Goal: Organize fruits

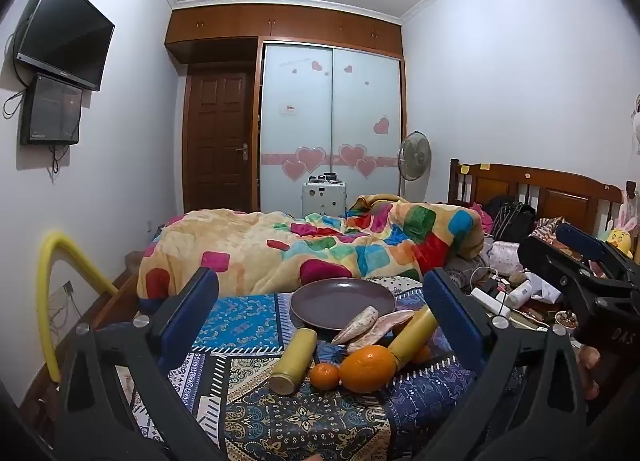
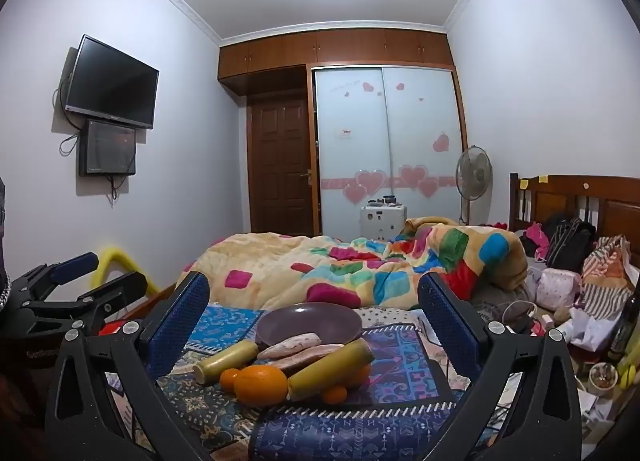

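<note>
A purple plate (image 1: pixel 340 301) (image 2: pixel 308 321) lies on a patterned cloth (image 1: pixel 256 413) on the bed. In front of it sit a large orange (image 1: pixel 367 368) (image 2: pixel 261 385), a small orange (image 1: pixel 324 376) (image 2: pixel 229 378), two yellow sugarcane pieces (image 1: pixel 294 359) (image 1: pixel 412 335) (image 2: pixel 226 360) (image 2: pixel 330 369) and two pale sweet potatoes (image 1: pixel 356 325) (image 2: pixel 294 344). Another small orange (image 2: pixel 335 394) lies under the right cane piece. My left gripper (image 1: pixel 320 301) is open and empty, short of the pile. My right gripper (image 2: pixel 314 309) is open and empty too. Each gripper shows in the other's view, the right (image 1: pixel 580 261) and the left (image 2: pixel 80 277).
A colourful blanket (image 1: pixel 320 245) lies bunched behind the plate. Clutter of bags, cables and bottles (image 2: pixel 568 301) fills the right side by the wooden headboard (image 2: pixel 580 201). A yellow foam tube (image 1: pixel 52 285) stands at the left wall. A fan (image 2: pixel 474 173) and wardrobe stand at the back.
</note>
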The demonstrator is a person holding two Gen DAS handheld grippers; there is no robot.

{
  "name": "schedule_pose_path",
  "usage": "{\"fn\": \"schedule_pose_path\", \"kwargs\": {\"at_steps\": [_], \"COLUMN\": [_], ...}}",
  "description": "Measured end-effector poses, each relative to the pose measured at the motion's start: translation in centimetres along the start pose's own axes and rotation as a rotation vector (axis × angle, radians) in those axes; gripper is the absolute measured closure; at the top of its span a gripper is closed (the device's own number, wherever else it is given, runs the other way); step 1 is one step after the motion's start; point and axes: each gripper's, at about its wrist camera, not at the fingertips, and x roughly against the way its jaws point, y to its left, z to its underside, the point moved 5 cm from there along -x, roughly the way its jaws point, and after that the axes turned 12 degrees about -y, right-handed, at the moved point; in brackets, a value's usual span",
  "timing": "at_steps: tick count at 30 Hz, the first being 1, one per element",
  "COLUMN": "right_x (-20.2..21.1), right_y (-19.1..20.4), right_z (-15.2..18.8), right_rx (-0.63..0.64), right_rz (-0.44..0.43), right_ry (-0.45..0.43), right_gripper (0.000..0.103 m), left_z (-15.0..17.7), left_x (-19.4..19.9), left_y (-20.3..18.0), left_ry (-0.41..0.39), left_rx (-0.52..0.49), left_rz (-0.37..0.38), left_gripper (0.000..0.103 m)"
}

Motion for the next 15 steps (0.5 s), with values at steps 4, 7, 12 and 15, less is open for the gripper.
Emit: {"fn": "schedule_pose_path", "kwargs": {"at_steps": [4,7,12,15], "right_x": [-0.09,-0.11,-0.27,-0.32], "right_y": [0.09,0.15,0.39,0.50], "right_z": [0.08,0.11,-0.06,0.17], "right_rx": [0.003,0.001,-0.003,-0.003], "right_rz": [-0.006,-0.006,-0.009,-0.009], "right_ry": [0.006,0.007,0.008,0.010], "right_gripper": [0.000,0.000,0.000,0.000], "left_z": [-0.11,-0.25,0.31,0.24], "left_x": [0.09,0.29,0.22,0.31], "left_y": [0.04,0.05,-0.33,-0.32], "left_ry": [-0.006,-0.013,-0.003,-0.006], "left_rx": [-0.005,-0.004,-0.003,-0.004], "left_rz": [-0.013,-0.021,-0.009,-0.010], "left_gripper": [0.000,0.000,0.000,0.000]}}
